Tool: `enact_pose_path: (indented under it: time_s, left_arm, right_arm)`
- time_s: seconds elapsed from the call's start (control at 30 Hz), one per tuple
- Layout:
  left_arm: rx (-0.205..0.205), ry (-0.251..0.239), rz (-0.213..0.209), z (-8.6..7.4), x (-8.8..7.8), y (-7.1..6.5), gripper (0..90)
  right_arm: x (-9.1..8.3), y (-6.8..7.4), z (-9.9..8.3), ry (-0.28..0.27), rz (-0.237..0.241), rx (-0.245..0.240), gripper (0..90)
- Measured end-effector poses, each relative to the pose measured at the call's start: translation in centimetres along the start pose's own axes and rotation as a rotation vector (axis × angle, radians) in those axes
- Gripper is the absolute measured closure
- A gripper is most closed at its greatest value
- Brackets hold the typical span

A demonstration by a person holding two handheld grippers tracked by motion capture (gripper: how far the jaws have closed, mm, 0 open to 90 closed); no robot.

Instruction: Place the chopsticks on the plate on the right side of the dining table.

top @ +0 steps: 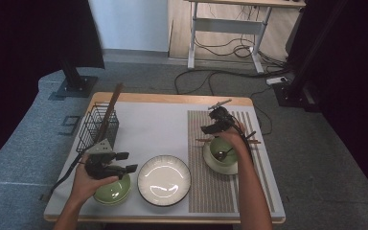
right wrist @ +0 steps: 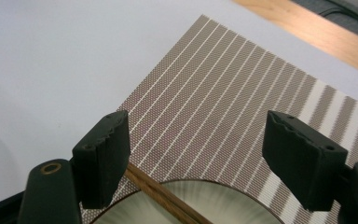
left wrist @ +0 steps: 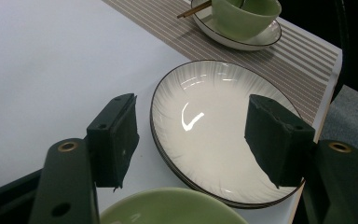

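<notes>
Green glaze marks the small bowl [top: 111, 190] near the table's [top: 158, 122] front left corner, with the left tongs [top: 127, 162] hovering just above its far rim. The left hand [top: 88, 179] comes in from the front edge, forearm angled toward the right, so the tongs point to the right at the white plate [top: 164, 180]. In the left gripper view the jaws stand wide apart with nothing between them, and the plate [left wrist: 205, 130] lies beyond them, the green bowl's rim [left wrist: 172, 207] below. The plate sits at the front edge's middle, just beside the bowl. A black wire basket [top: 97, 127] with a long wooden utensil [top: 111, 108] leaning in it stands by the left edge.

On the striped placemat [top: 220, 187] toward the right edge sits a green cup [top: 224, 149] on a saucer [top: 211, 160], chopsticks [top: 254, 141] lying across it with their long axis running left to right. The right hand [top: 232, 136] reaches forward over the cup, the right tongs [top: 211, 125] pointing to the left and toward the far edge. In the right gripper view those jaws are spread wide, gripping nothing, above the mat [right wrist: 223, 98]; a chopstick [right wrist: 158, 193] crosses the saucer's rim [right wrist: 242, 193] below.
</notes>
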State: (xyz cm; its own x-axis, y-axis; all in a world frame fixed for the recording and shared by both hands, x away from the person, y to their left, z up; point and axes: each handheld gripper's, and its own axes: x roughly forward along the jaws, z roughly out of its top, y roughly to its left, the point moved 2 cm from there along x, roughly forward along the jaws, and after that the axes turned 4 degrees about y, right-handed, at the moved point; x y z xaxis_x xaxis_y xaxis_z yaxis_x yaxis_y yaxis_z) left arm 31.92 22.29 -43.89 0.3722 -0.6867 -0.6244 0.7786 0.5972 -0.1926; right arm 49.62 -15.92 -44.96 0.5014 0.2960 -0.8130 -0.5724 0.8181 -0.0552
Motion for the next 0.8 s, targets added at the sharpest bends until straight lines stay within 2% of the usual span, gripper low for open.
enact_pose_path:
  time_s: [0.17,0.3,0.63,0.8]
  left_arm:
    - [0.0,-0.003,0.001,0.0,-0.1,0.0,34.6]
    - [0.0,-0.003,0.002,0.0,-0.1,0.0,34.6]
    - [0.002,0.001,0.005,0.0,0.0,0.0,34.6]
    - [0.003,0.004,0.004,0.0,0.0,-0.1,34.6]
  right_arm:
    - [-1.7,-0.1,-0.3,-0.047,0.005,0.025,23.5]
    - [-2.9,-0.1,-0.7,-0.1,0.032,0.046,24.5]
    - [-4.4,-0.1,-2.6,-0.149,0.048,0.047,24.7]
    - [-5.2,-0.5,-3.8,-0.156,0.03,0.059,25.5]
